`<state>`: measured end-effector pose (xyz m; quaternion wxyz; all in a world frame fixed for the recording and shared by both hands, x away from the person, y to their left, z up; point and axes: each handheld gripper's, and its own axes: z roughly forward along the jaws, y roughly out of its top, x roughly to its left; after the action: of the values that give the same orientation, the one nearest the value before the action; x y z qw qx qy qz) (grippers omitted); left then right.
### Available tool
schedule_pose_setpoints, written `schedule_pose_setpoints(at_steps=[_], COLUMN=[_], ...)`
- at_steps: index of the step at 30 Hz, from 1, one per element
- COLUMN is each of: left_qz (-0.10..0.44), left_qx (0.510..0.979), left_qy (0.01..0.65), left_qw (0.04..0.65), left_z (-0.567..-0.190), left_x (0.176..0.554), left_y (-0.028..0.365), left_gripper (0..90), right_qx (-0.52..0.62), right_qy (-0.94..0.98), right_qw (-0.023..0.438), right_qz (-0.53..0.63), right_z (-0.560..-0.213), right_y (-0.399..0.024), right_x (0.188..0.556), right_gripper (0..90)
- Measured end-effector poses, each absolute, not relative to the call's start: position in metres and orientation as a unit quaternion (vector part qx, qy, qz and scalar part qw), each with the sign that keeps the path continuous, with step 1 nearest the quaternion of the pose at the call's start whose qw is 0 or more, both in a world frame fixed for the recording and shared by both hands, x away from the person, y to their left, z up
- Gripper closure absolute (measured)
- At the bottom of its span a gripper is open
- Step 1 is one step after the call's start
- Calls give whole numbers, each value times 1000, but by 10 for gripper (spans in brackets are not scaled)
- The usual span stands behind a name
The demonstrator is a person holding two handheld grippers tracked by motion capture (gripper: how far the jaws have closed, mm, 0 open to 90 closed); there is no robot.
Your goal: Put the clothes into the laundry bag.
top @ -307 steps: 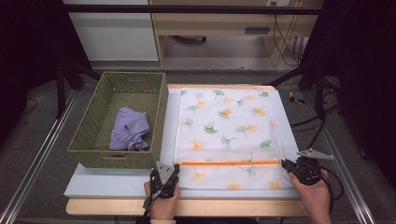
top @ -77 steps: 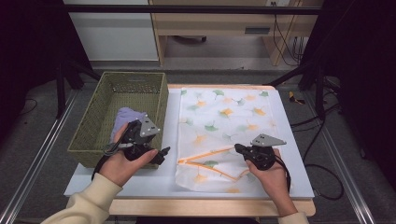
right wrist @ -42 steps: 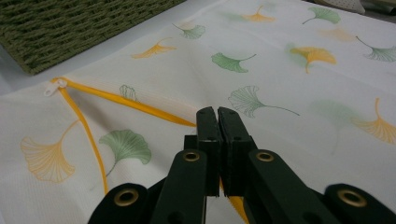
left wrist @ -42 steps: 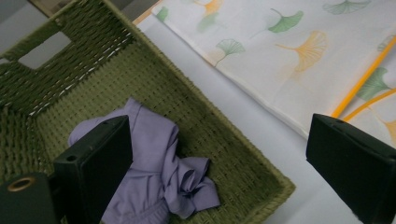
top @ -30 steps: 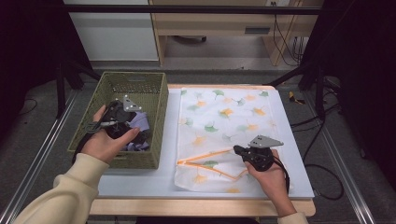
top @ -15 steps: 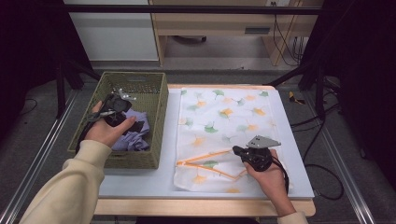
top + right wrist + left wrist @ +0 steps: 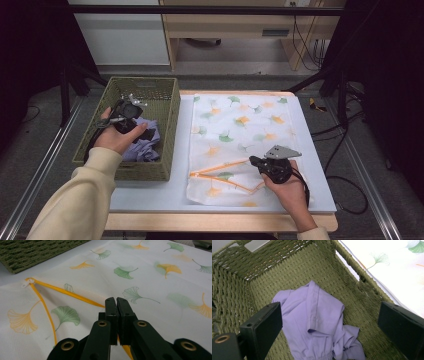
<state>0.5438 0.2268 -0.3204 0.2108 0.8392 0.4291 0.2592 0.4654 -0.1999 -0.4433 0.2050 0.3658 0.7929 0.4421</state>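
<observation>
My L gripper [image 7: 329, 322] hangs wide open over the purple garment [image 7: 322, 322] inside the green basket [image 7: 167, 107], R gripper [image 7: 116, 305] clamped on the mesh bag's [image 7: 240, 125] zipper edge beside basket; next I'd drop & pinch the cloth

table [image 7: 305, 127]: pale blue-grey top w/ light wood edge | on it, left side: green woven basket [image 7: 165, 150], overhanging table's left edge | right of basket, just beside it: white mesh bag [image 7: 240, 130] w/ ginkgo-leaf print, lying flat; orange zipper [image 7: 220, 167] near front end, open in a V
</observation>
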Motion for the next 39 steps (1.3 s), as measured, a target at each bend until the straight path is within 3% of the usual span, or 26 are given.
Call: schedule_pose_setpoints(at_steps=[13,17,24,39], left_qz=[264,277,256,213], left_qx=[828,838,829,846], left_qy=[449,433,456,462], left_qw=[208,184,198,161], left_z=[-332,-333,-336,-363], left_x=[562,562,565,574], left_y=[242,247,255,251], left_gripper=[51,128,126,62], right_qx=[366,363,363,360], right_qy=[794,794,795,797], right_qw=[202,201,200,197], right_qz=[442,444,443,444], right_z=[-443,-443,-444,-444], right_y=[-201,-201,-200,-201], right_x=[465,465,466,465], right_gripper=[884,883,883,880])
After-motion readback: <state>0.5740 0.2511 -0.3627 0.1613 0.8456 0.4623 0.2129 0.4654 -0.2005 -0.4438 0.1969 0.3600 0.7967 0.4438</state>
